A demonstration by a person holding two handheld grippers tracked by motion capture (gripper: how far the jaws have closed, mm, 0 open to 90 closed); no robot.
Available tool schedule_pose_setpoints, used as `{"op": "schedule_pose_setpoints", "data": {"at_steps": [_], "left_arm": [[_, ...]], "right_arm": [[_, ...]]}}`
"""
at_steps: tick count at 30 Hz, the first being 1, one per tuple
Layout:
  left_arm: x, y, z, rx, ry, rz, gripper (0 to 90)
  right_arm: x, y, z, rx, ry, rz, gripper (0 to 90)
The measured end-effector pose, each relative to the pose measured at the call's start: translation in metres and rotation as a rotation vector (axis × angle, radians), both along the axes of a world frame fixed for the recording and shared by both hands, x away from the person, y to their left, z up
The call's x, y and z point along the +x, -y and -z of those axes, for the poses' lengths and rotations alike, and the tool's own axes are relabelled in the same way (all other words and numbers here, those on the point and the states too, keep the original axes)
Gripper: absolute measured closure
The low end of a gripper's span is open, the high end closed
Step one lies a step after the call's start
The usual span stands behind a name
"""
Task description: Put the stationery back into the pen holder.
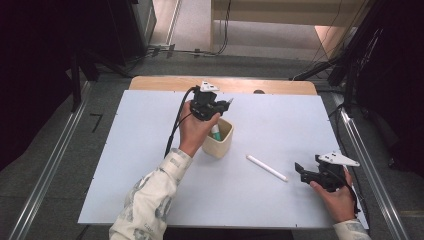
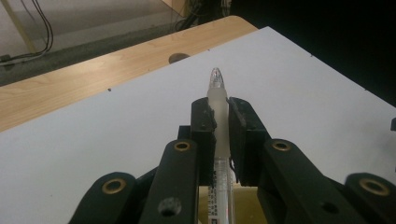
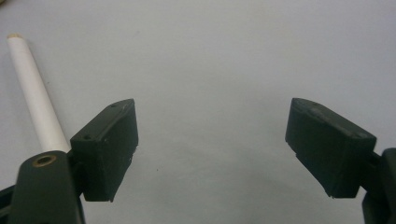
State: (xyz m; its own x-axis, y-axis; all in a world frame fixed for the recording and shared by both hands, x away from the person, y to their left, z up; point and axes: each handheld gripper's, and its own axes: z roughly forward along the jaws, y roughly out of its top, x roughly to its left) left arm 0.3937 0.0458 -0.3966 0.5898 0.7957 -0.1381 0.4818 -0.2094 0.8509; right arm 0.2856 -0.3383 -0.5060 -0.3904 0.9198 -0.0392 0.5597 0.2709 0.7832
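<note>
One pen already stands in the beige cup [image 1: 220,138], the left claw [image 1: 223,104] is clamped on a translucent pen [image 2: 217,109] just above it, and the white pen [image 1: 266,167] still lies on the counter [image 1: 125,165] left of the right claw [image 1: 301,171], whose jaws stand apart.

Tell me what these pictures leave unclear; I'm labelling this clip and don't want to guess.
- Pen in the left gripper: lower end cut off by the left gripper view's bottom edge; its print is too small to read.
- Cup: near side hidden by the left hand in the high view.
- White stick: its near end is behind the right gripper.
</note>
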Motion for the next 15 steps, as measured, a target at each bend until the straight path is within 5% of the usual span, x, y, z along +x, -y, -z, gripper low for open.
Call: {"op": "schedule_pose_setpoints", "data": {"at_steps": [15], "left_arm": [[0.011,0.002,0.005,-0.014,0.015,-0.011,82.0]], "right_arm": [[0.0,0.001,0.0,-0.002,-0.002,-0.001,15.6]]}}
